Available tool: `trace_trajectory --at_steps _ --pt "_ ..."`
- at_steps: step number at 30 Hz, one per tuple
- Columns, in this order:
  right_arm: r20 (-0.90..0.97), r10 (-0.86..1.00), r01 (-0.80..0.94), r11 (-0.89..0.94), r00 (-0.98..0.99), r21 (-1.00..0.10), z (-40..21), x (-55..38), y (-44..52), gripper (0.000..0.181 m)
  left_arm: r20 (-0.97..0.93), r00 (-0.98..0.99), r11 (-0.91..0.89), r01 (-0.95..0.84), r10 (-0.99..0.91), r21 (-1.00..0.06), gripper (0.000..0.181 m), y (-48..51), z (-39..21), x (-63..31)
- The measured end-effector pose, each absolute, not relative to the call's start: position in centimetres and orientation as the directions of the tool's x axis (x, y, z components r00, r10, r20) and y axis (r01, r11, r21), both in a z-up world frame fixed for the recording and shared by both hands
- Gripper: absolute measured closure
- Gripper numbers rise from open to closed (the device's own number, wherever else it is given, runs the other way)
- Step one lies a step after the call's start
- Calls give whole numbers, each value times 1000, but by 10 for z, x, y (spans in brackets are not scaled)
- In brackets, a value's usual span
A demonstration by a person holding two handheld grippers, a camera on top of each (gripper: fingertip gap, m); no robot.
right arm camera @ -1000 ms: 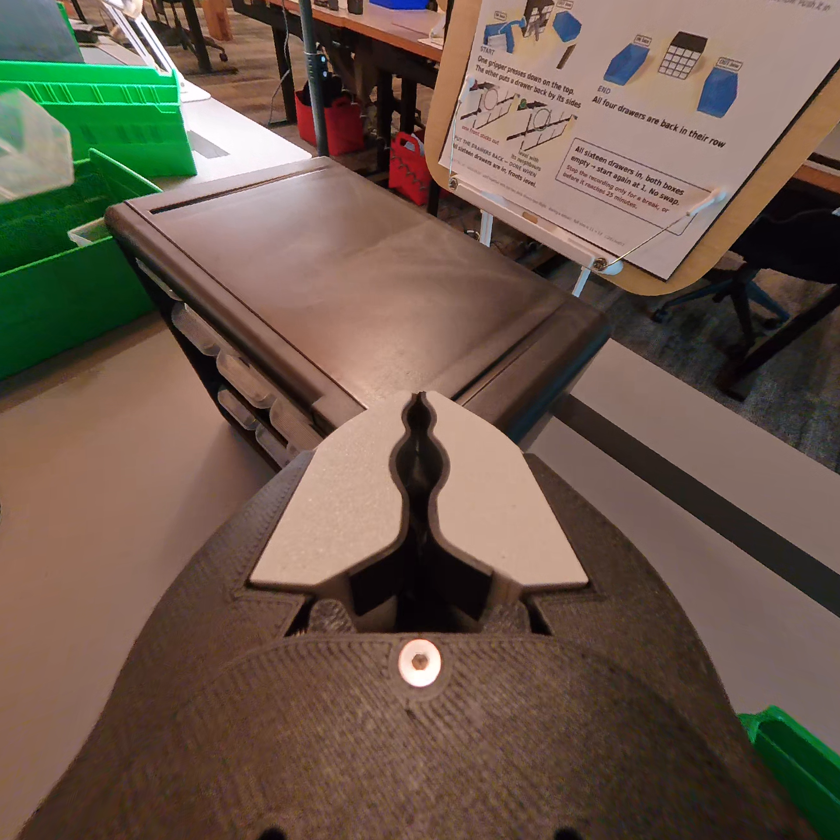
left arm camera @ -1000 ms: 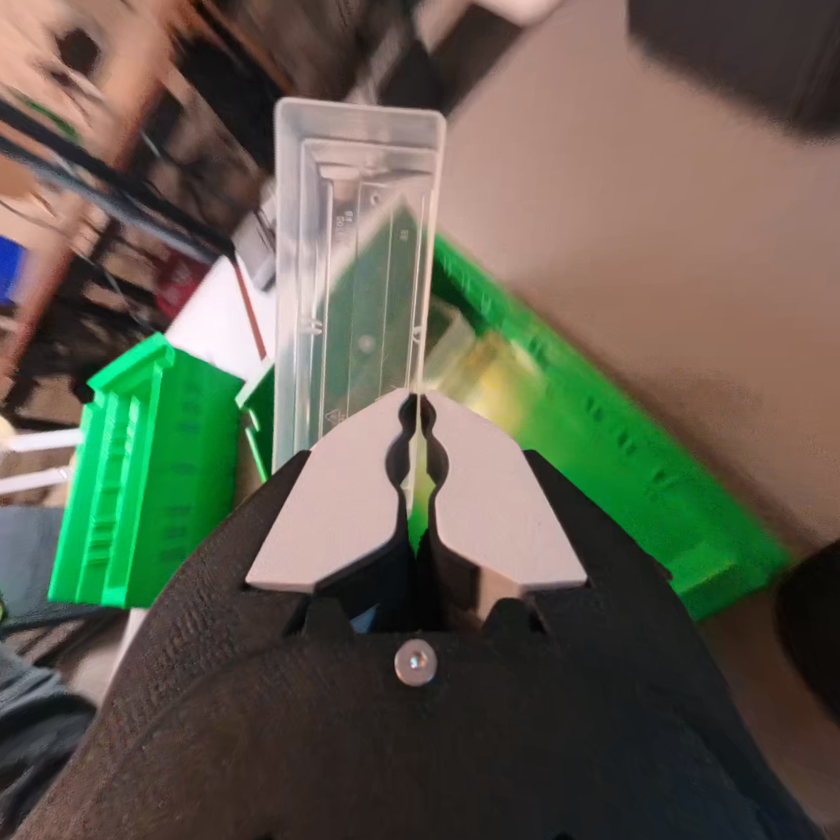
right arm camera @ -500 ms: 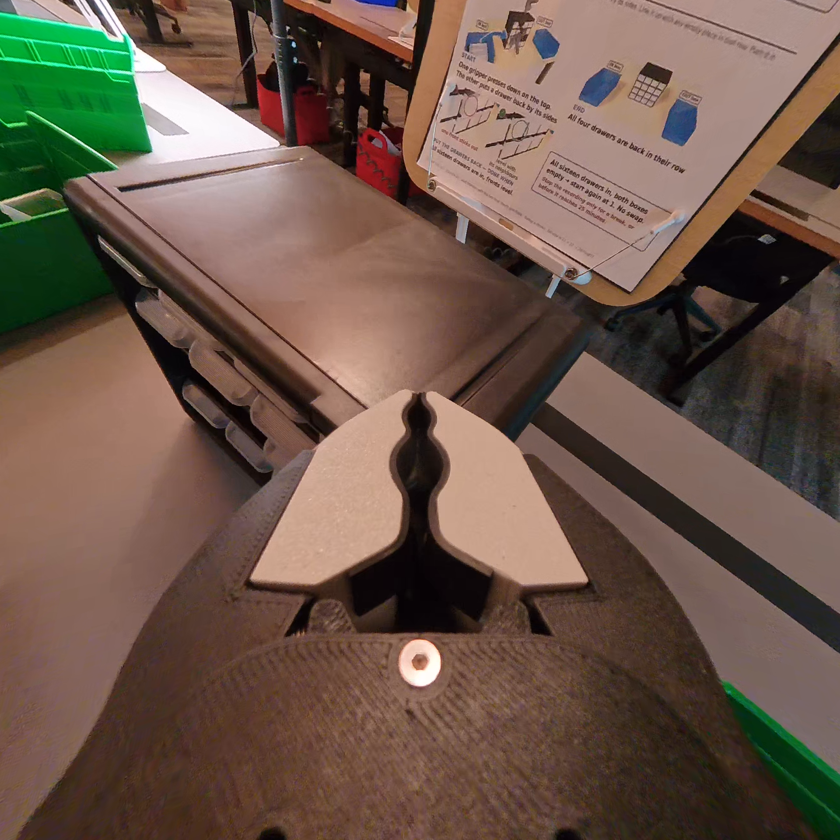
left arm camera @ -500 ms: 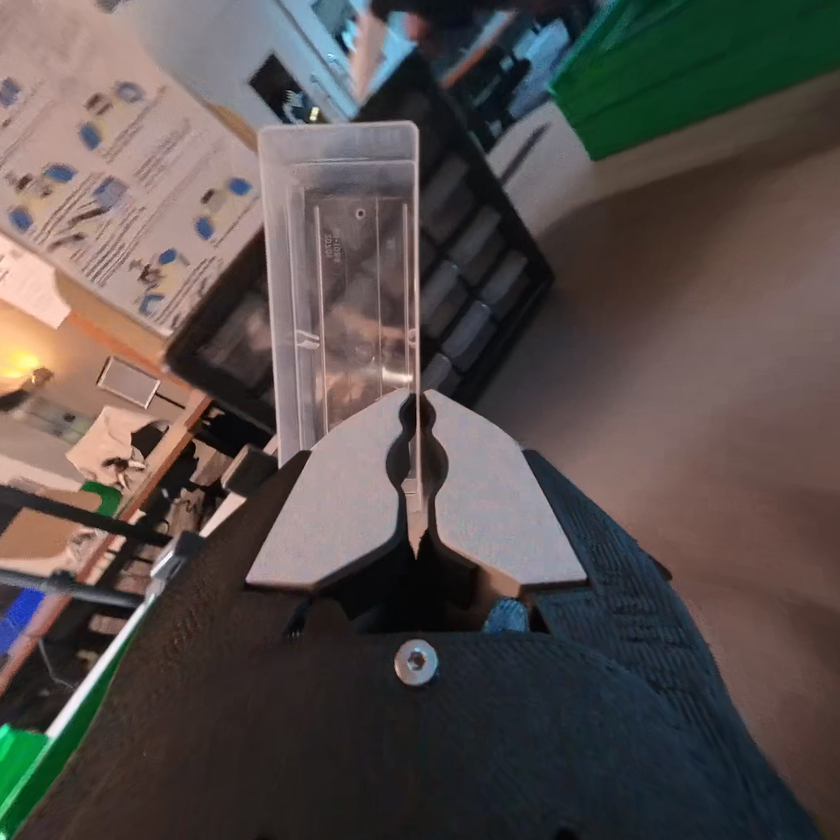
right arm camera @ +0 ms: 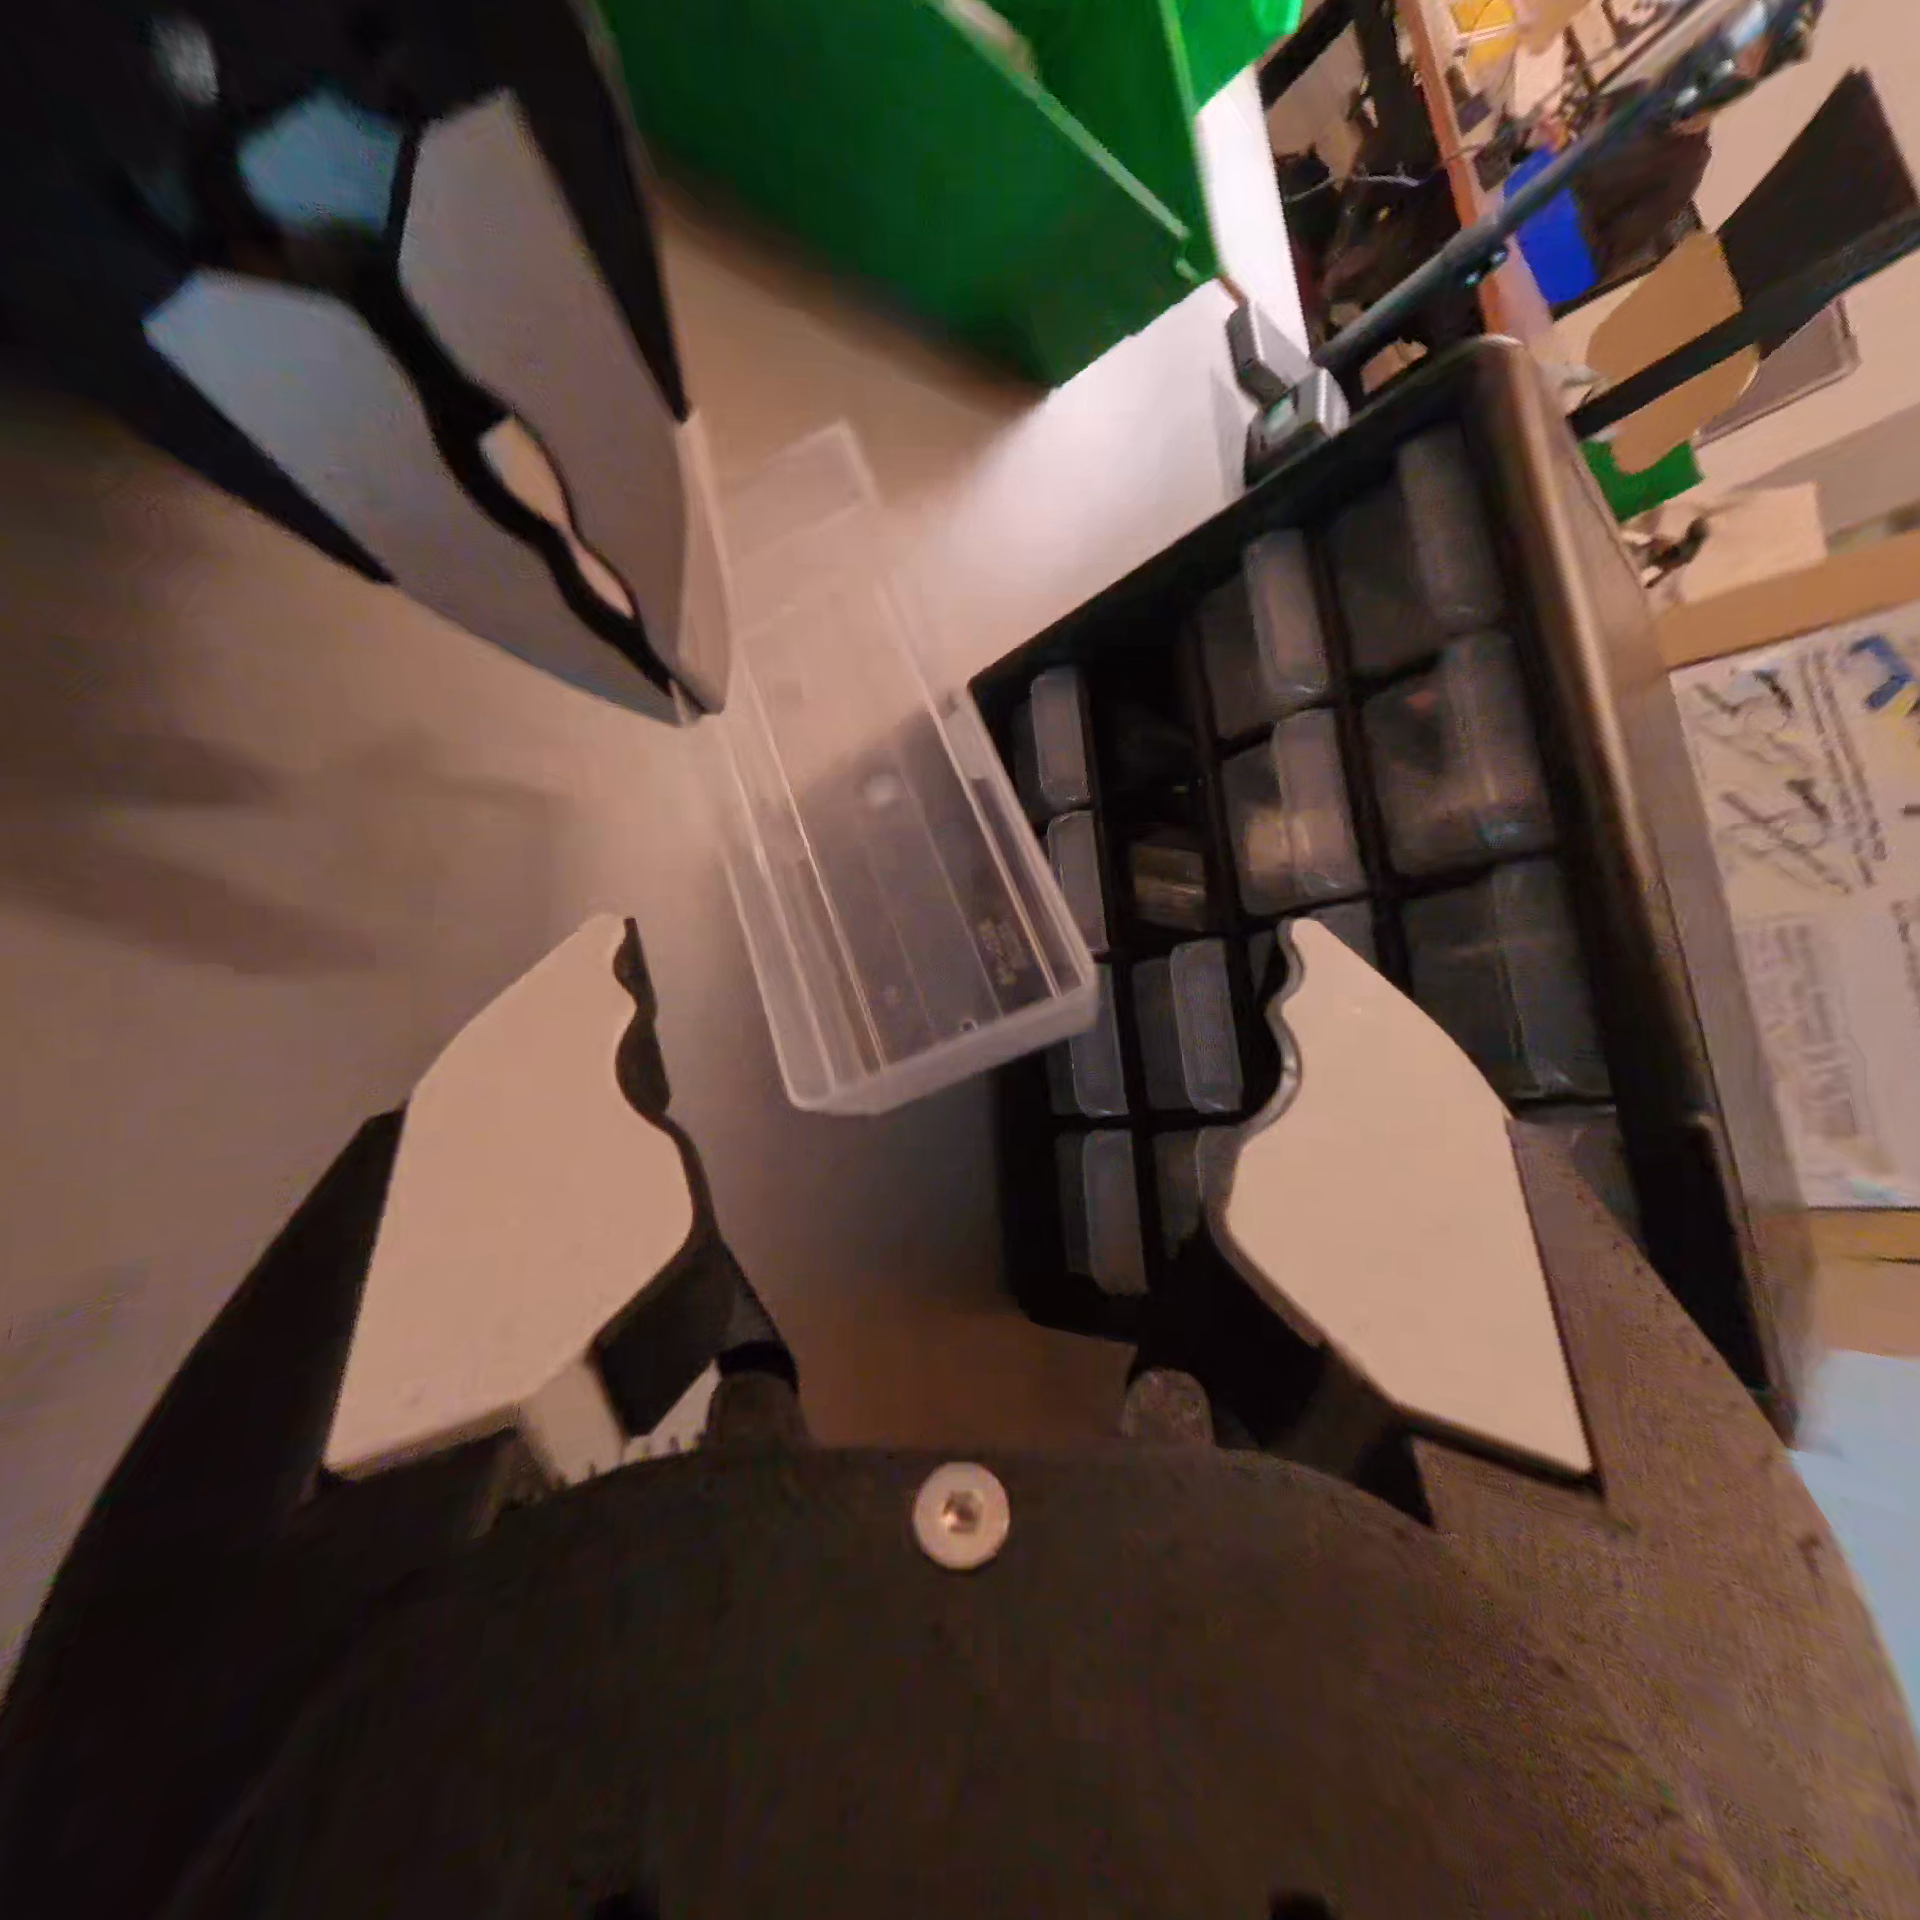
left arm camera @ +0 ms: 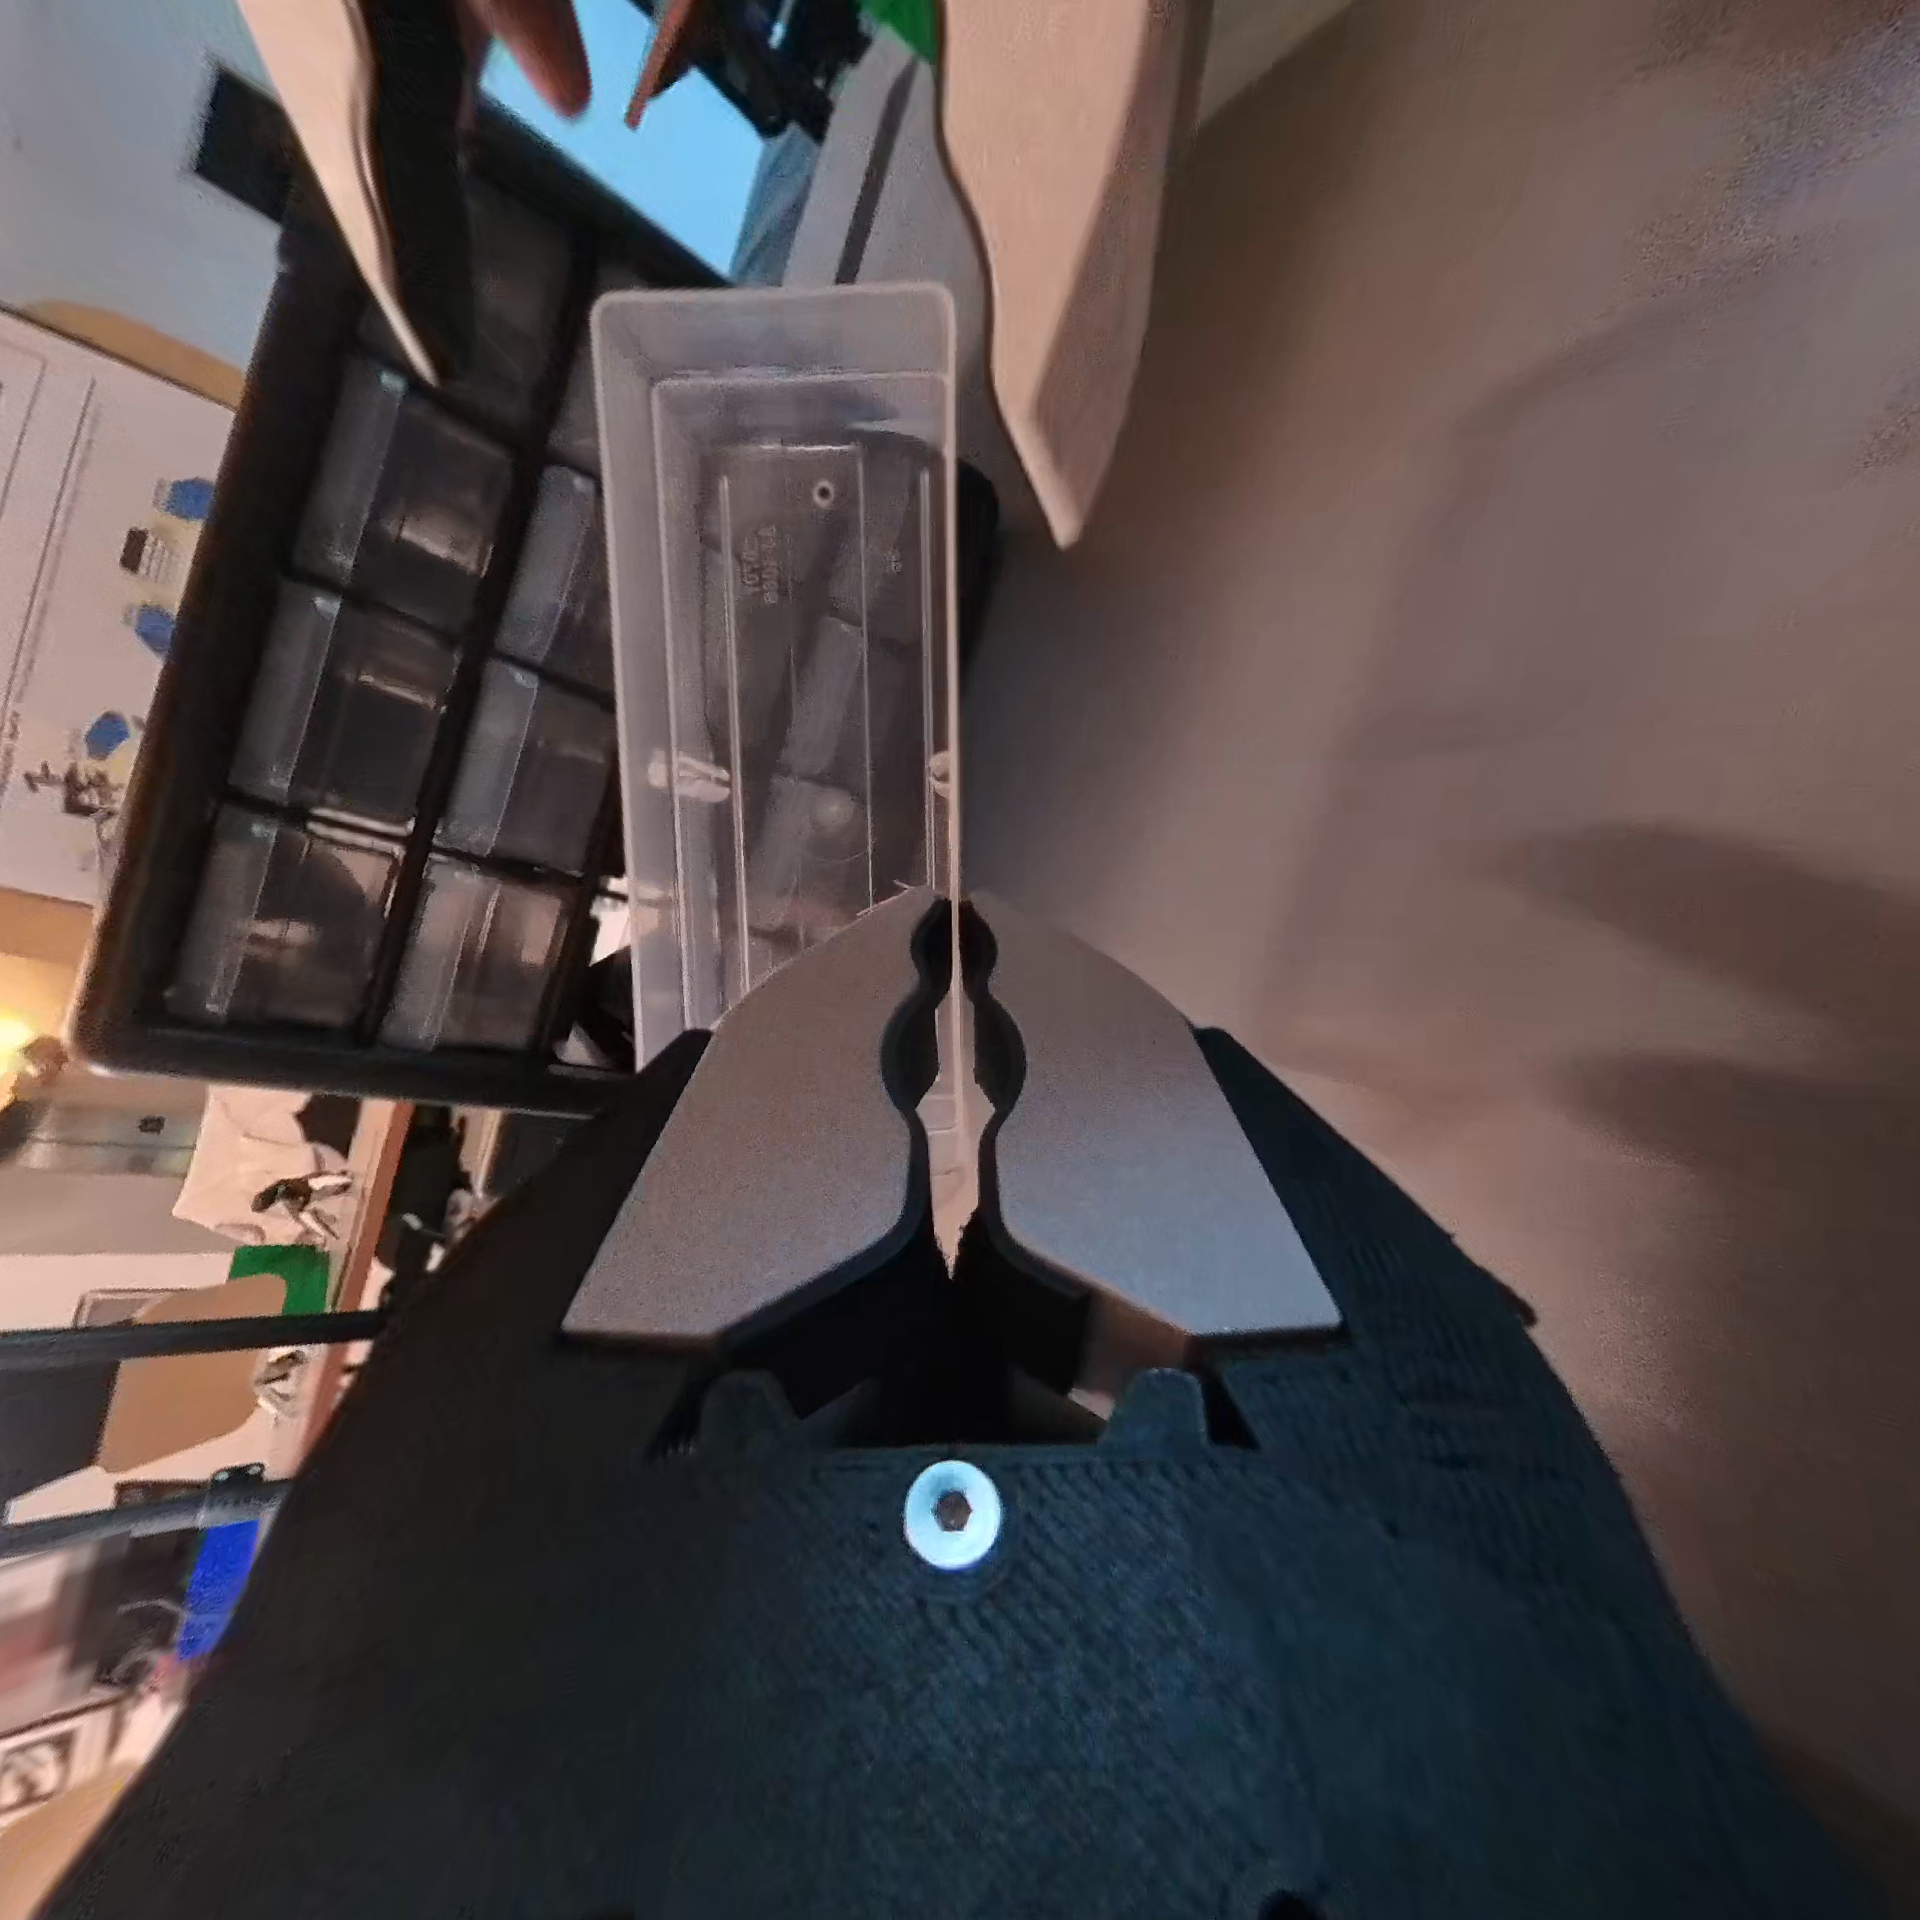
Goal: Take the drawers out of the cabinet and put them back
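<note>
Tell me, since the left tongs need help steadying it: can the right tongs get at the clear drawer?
Probably yes. The right tongs are open, and the clear drawer hangs just ahead with nothing between them; the cabinet sits off to the side.

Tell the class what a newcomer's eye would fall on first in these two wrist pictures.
First comes the clear plastic drawer, pinched by one side wall in the shut left gripper and held out in mid-air. Just beyond it stands the black cabinet on the table, its grid of slots mostly filled with drawers, one slot near the held drawer's end looking open. In the right wrist view the right gripper hangs wide open near the drawer's far end.
</note>
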State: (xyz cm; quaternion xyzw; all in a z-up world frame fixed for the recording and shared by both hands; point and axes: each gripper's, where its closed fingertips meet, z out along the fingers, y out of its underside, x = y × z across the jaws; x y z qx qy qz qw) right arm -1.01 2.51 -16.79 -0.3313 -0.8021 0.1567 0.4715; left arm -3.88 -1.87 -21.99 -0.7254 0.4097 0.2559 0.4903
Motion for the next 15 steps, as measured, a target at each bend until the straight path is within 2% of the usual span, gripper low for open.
trace_trajectory --at_steps 3,6,9,11,13,15 --pt "749 561 399 814 -353 -422 -187 -13 22 83 -801 468 -195 -884 -372 -426 180 -21 -224 -34" --pt "770 498 399 850 -398 -344 -205 -13 18 92 -792 437 -148 -898 -426 -415 180 -26 -226 -19" --pt "812 390 381 897 -434 -227 -218 -10 22 109 -785 403 -115 -910 -471 -398 180 -33 -228 -10" --pt "796 402 370 897 -453 -243 -223 -7 20 114 -781 387 -100 -915 -491 -391 180 -36 -229 -6" --pt "749 461 373 877 -475 -303 -227 -3 17 117 -795 370 -48 -916 -481 -398 178 -37 -224 0" --pt "702 540 375 838 -464 -396 -222 1 18 118 -837 391 83 -888 -382 -453 171 -38 -199 8"
